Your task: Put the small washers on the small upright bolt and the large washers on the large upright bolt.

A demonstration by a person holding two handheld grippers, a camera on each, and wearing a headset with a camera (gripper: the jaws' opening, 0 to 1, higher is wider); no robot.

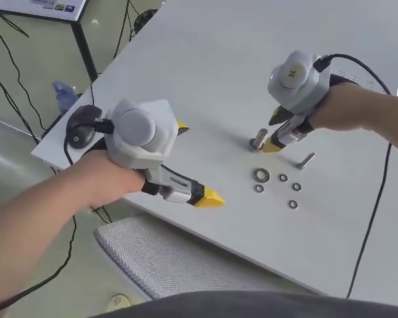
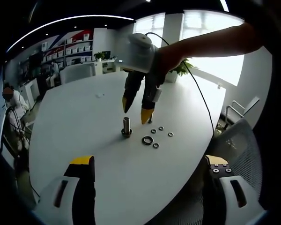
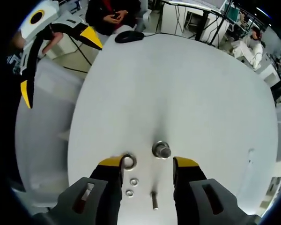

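One large bolt (image 1: 258,140), one small bolt (image 1: 306,160), one large washer (image 1: 261,175), four small washers (image 1: 283,177) (image 1: 296,187) (image 1: 259,189) (image 1: 293,204).

Bright, even daylight falls on the white tabletop (image 1: 205,59), and shadows on it are soft and faint. Behind the tabletop, the windows (image 2: 196,23) are overexposed in the left gripper view. Both gripper views bend strongly toward their edges.

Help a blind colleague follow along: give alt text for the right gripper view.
The right gripper, fingers open, frames a large upright bolt on a white table. A large washer lies by one fingertip, two small washers nearer the camera.
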